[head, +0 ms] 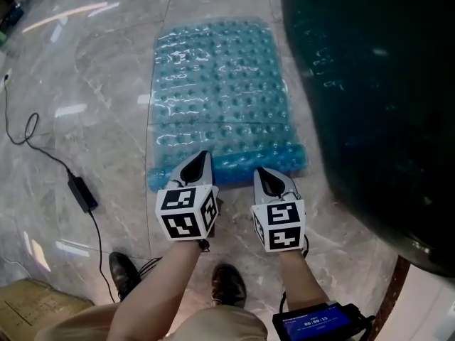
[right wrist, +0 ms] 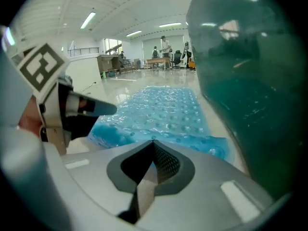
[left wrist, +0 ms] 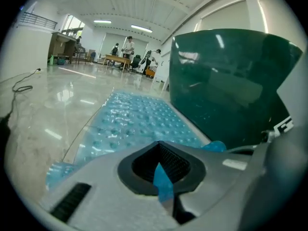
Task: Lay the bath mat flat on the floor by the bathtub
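Note:
A translucent blue bath mat (head: pixel 220 84) with raised dots lies on the marble floor beside the dark green bathtub (head: pixel 377 84). Its near edge is bunched into a fold. My left gripper (head: pixel 201 160) is shut on that edge. In the left gripper view a blue strip of mat (left wrist: pixel 139 119) shows between the closed jaws of the left gripper (left wrist: pixel 160 170), with the bathtub (left wrist: pixel 226 90) at the right. My right gripper (head: pixel 266 177) rests at the same edge, shut. In the right gripper view no blue shows between the right gripper (right wrist: pixel 153 148) pads; mat (right wrist: pixel 163 109) and bathtub (right wrist: pixel 250 81) lie ahead.
A black cable with a power adapter (head: pixel 82 192) runs over the floor at the left. The person's shoes (head: pixel 229 284) stand just behind the grippers. A cardboard box (head: pixel 28 307) sits at the bottom left. People and tables (left wrist: pixel 127 47) are far across the hall.

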{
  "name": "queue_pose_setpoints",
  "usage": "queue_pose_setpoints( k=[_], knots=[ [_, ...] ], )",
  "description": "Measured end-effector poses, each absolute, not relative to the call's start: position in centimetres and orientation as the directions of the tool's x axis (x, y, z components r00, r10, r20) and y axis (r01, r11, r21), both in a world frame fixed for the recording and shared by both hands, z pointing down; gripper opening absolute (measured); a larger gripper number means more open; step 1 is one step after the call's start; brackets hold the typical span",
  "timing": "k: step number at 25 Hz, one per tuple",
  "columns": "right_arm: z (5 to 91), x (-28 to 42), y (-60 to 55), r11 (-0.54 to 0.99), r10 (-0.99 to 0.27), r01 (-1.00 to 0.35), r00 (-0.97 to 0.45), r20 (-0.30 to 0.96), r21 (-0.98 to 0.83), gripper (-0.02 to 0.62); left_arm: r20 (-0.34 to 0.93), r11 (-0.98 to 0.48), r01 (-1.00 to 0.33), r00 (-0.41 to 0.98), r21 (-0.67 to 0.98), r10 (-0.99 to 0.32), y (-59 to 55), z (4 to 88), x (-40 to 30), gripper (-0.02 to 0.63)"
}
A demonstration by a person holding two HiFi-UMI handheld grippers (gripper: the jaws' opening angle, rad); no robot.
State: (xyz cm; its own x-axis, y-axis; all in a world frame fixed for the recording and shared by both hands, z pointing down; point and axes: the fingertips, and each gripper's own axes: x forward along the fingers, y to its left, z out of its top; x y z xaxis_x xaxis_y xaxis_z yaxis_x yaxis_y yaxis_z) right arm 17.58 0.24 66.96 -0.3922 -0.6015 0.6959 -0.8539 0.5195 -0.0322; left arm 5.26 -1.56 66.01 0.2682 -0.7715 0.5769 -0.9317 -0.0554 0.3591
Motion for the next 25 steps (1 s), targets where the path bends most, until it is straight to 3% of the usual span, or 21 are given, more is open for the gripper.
queue_pose_setpoints(
  k=[11, 19, 25],
  knots=[
    [61.4, 15.6, -4.6, 0.421, -0.668, -0.905, -0.359, 0.652, -0.067, 0.008, 0.634, -0.135, -0.929, 0.335, 0.343, -0.697, 0.1, 68.9, 5.6, 0.008],
    [55.0, 17.5, 1.8, 0.306, -0.66, -0.945, -0.3, 0.689, -0.118, 0.009, 0.678, -0.157, -0.896, 0.42, 0.416, -0.604, -1.6, 69.8, 5.0, 0.008],
    [58.2, 20.5, 2.1, 0.305, -0.718, -0.945, -0.311, 0.623, -0.12, 0.009, 0.647, -0.17, -0.89, 0.428, 0.424, -0.631, -0.5, 69.0, 6.6, 0.008]
  ],
)
